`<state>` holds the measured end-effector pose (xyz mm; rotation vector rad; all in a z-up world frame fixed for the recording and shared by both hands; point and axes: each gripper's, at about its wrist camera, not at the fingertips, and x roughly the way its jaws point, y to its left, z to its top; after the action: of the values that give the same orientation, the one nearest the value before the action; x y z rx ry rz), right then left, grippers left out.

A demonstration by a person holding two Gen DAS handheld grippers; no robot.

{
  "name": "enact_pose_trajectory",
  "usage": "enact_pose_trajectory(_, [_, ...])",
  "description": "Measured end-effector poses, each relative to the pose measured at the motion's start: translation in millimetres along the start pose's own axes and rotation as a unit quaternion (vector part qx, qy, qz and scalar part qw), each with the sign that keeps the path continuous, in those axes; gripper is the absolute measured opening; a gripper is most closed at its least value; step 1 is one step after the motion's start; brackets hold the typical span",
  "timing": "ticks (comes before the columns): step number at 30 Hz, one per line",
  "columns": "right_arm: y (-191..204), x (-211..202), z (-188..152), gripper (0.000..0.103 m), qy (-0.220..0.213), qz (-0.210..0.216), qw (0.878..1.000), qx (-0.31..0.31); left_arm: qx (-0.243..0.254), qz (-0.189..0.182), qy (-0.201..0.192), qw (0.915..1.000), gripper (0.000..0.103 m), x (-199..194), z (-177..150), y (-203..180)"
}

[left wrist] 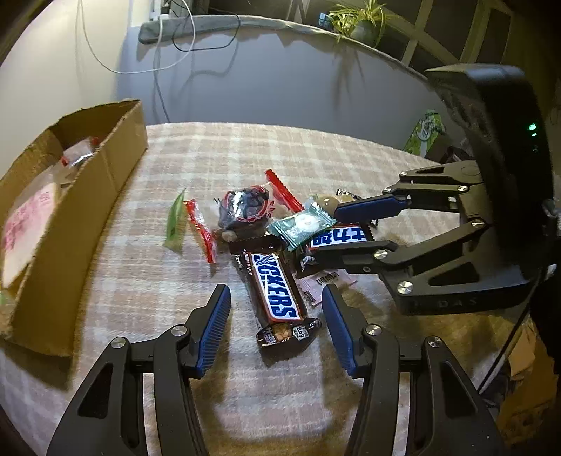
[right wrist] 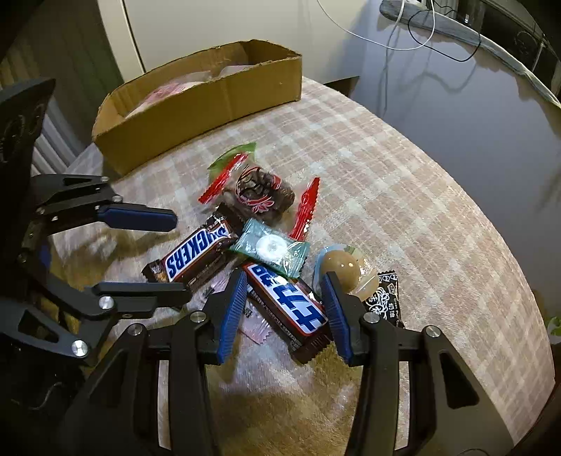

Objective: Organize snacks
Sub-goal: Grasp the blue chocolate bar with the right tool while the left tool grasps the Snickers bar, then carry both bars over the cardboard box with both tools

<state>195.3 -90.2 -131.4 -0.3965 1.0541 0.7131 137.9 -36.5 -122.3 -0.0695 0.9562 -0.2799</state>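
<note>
A pile of snacks lies on the plaid cloth. My left gripper (left wrist: 277,294) is open, its fingers on either side of a Snickers bar (left wrist: 275,287), which also shows in the right wrist view (right wrist: 196,250). My right gripper (right wrist: 284,284) is open around a second brown bar with a blue-and-white label (right wrist: 291,303), also in the left wrist view (left wrist: 338,236). A teal mint packet (right wrist: 270,247) lies over both bars. A dark red-trimmed candy (right wrist: 261,193), a round beige candy (right wrist: 340,272) and a green wrapper (left wrist: 175,221) lie around them.
An open cardboard box (left wrist: 80,207) with pink and clear packets inside stands at the left of the cloth; it shows at the back in the right wrist view (right wrist: 210,98). Cables hang on the wall behind. A plant (left wrist: 361,21) sits on a ledge.
</note>
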Motion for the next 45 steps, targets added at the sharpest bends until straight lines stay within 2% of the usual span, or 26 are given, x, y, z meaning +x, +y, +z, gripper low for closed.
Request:
enact_pose_trajectory(5, [0,-1,-4,0.041,0.008,0.009,1.000,-0.003,0.003,0.001,0.010,0.9999,0.049,8,0,-1])
enact_pose_trajectory(7, [1,-2,-6,0.038,0.010,0.011,1.000,-0.005,0.003,0.003,0.009,0.9999,0.044,10,0,1])
enact_pose_trajectory(12, [1,6,-6,0.037,0.016,0.015,1.000,-0.003,0.002,0.005,0.010,0.9999,0.039,13,1,3])
enact_pose_trajectory(16, [-1,10,-4,0.030,0.014,0.018,1.000,0.004,0.008,0.011,0.009,0.9999,0.032,16,3,4])
enact_pose_trajectory(22, [0,4,-7,0.029,0.012,0.010,1.000,0.012,-0.005,-0.001,0.001,1.0000,0.028,15,1,11])
enact_pose_trajectory(30, [-6,-10,-25,0.029,0.004,0.002,0.999,0.040,-0.008,-0.001,-0.008,0.9999,0.027,1,-11,14])
enact_pose_trajectory(36, [-10,-32,-39,0.029,-0.017,-0.007,0.997,0.070,-0.023,-0.001,-0.024,0.9995,0.027,-15,-20,24])
enact_pose_trajectory(45, [-3,-62,-34,0.029,-0.052,-0.014,0.995,0.085,-0.033,0.010,-0.057,0.9978,0.027,-51,-18,31])
